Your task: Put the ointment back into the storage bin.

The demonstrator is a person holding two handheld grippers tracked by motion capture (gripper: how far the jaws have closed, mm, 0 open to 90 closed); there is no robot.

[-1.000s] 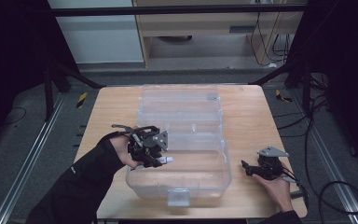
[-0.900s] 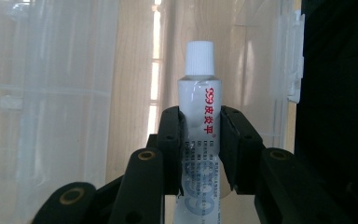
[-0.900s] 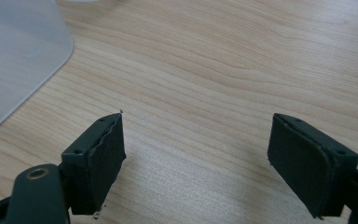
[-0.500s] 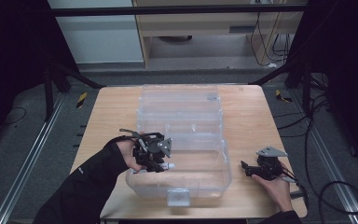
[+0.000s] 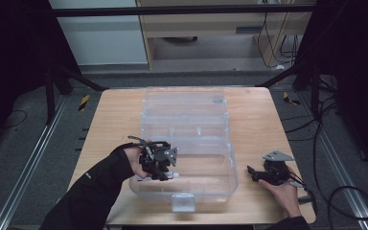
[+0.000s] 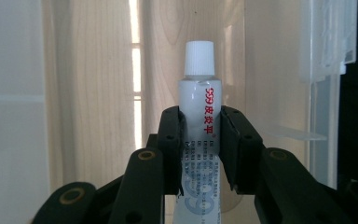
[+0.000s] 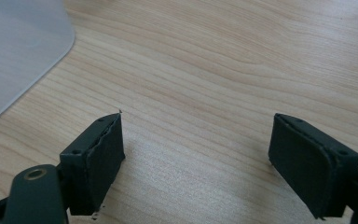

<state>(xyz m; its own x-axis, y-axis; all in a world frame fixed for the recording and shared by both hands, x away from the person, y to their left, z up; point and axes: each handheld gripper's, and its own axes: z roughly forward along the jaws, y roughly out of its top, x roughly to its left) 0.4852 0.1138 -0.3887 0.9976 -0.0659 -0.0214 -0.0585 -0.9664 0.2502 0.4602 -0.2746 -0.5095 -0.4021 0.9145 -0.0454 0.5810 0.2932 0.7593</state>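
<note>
The small white tube, with a white screw cap and red print down its side, sits clamped between the fingers of the left gripper, which hangs over the near left part of the clear plastic box. It looks light and thin-walled, so it should yield under pressure; a hard squeeze could dent it or push the contents toward the cap. The smooth skin may slip lengthwise. The pads hold it across the body below the shoulder, which seems the sound place: the cap end is stiffer but short and round, the tail flat and floppy. The cap points away from the gripper, toward the box floor seen through the plastic.

The box is open, its lid laid back, and rests on the wooden surface. The right gripper lies on that surface beside the box, its fingers parted with nothing between them, having just been opening a little.
</note>
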